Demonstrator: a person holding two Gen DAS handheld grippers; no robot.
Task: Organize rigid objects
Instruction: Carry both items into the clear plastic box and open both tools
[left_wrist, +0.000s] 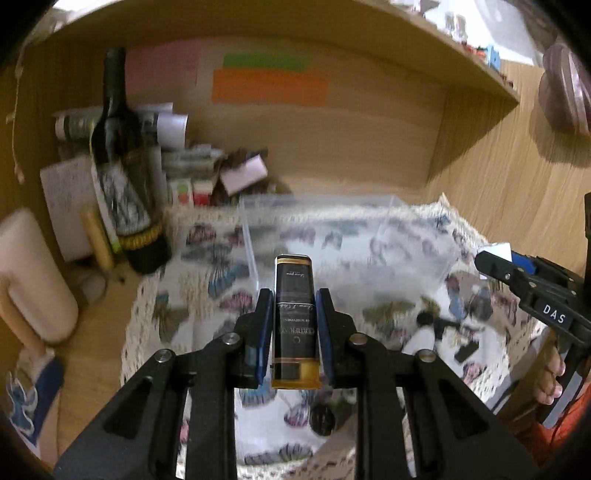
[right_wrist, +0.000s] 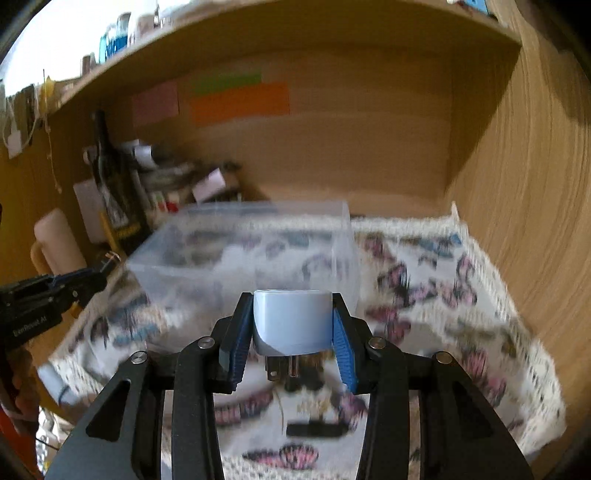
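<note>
My left gripper (left_wrist: 294, 295) is shut on a slim black-and-gold tin box (left_wrist: 294, 321) and holds it above the butterfly cloth (left_wrist: 207, 295). A clear plastic bin (left_wrist: 332, 225) stands just beyond it. My right gripper (right_wrist: 291, 299) is shut on a pale blue plug adapter (right_wrist: 291, 319) with its metal prongs pointing down, just in front of the same clear bin (right_wrist: 243, 243). The right gripper also shows at the right edge of the left wrist view (left_wrist: 495, 258). The left gripper shows at the left edge of the right wrist view (right_wrist: 99, 271).
A dark wine bottle (left_wrist: 125, 173) stands at the back left beside papers and small boxes. A white jug (left_wrist: 33, 280) stands at the left. Small dark items (left_wrist: 436, 325) lie on the cloth. A black bar (right_wrist: 314, 429) lies under the right gripper. Wooden walls close both sides.
</note>
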